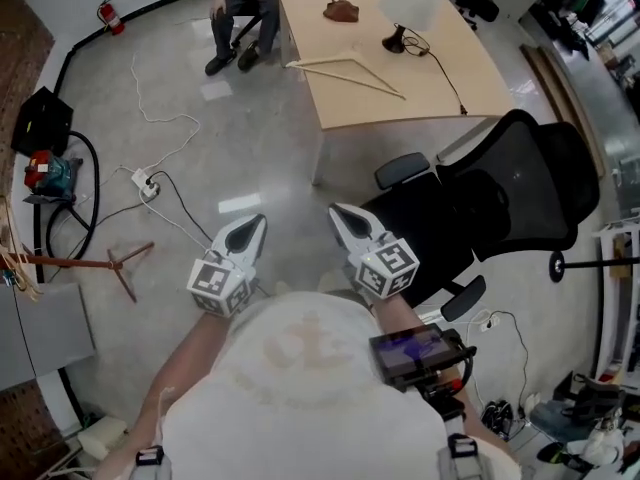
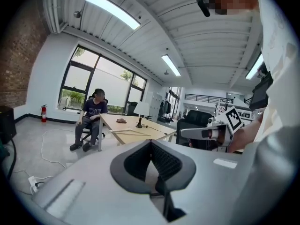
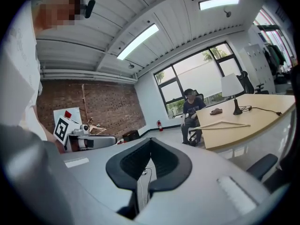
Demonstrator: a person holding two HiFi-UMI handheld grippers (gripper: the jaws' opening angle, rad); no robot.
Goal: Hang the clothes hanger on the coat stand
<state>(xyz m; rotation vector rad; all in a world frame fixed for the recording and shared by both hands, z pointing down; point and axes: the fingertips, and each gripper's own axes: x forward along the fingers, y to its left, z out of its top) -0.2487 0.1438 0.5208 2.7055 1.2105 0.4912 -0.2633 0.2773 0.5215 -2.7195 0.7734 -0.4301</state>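
- Both the left gripper (image 1: 252, 226) and the right gripper (image 1: 341, 215) have fingers pressed together, holding nothing.
- The clothes hanger (image 1: 345, 78) lies on the table (image 1: 370, 108), well ahead.
- Step close first — open wide, then pinch its bar gently.

You hold your left claw (image 1: 252, 230) and right claw (image 1: 345, 218) side by side in front of your body, both tilted slightly downward, each with its jaws closed together on nothing

The head view looks steeply down over the left tool (image 1: 252, 226) and right tool (image 1: 342, 215), the desk (image 1: 310, 18) ahead. Each tool view looks nearly level along its jaws; all three share the desk.
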